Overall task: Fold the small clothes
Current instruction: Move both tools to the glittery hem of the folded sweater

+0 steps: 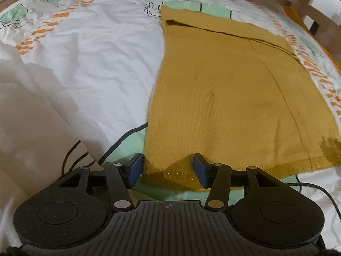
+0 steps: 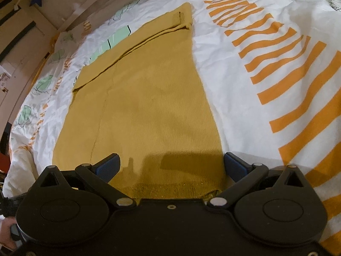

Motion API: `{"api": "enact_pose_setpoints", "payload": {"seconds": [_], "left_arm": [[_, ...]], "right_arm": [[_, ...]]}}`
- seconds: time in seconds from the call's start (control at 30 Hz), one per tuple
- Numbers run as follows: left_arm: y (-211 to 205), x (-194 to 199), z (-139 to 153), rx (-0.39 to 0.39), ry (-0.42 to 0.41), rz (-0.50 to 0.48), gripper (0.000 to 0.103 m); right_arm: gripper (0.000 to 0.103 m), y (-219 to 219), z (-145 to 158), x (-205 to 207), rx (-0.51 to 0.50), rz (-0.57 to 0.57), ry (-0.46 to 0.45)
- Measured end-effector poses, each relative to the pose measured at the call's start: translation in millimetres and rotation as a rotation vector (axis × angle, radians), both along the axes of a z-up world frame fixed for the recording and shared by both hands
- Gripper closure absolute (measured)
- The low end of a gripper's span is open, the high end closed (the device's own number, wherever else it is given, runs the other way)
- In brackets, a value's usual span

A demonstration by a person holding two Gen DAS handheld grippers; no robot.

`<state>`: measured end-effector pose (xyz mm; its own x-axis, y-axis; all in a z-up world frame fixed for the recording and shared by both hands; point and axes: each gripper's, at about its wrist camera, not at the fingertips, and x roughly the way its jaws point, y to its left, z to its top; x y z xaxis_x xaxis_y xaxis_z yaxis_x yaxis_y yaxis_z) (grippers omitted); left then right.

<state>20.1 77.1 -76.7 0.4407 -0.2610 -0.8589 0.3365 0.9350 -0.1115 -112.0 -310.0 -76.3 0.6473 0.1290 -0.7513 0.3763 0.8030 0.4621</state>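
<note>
A mustard-yellow knit garment [image 1: 223,98] lies flat on the bed cover, folded lengthwise with a sleeve laid across its far end. My left gripper [image 1: 168,168] hovers over its near left corner. The blue pads [image 1: 135,168] stand apart with the hem lying flat between them, not pinched. In the right wrist view the same garment [image 2: 149,106] runs away from me. My right gripper [image 2: 171,165] stands wide open over the near hem, one pad [image 2: 234,164] just past the garment's right edge, the other over the cloth.
The bed cover [image 1: 96,64] is white with orange stripes [image 2: 287,68] and green prints. A loose white fold [image 1: 32,106] rises at the left. A black cable [image 1: 319,188] lies near the right. Wooden furniture [image 1: 315,10] stands beyond the bed. A hand [image 2: 8,232] shows at the lower left.
</note>
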Motion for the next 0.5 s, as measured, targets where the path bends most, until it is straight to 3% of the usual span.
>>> {"api": "enact_pose_setpoints", "payload": {"seconds": [0.23, 0.5], "left_arm": [[2.2, 3.0, -1.3, -0.023, 0.016, 0.003, 0.051], [-0.9, 8.3, -3.2, -0.044, 0.026, -0.014, 0.038]], "right_arm": [[0.001, -3.5, 2.6, -0.6, 0.025, 0.037, 0.021], [0.0, -3.2, -3.2, 7.7, 0.015, 0.058, 0.044]]}}
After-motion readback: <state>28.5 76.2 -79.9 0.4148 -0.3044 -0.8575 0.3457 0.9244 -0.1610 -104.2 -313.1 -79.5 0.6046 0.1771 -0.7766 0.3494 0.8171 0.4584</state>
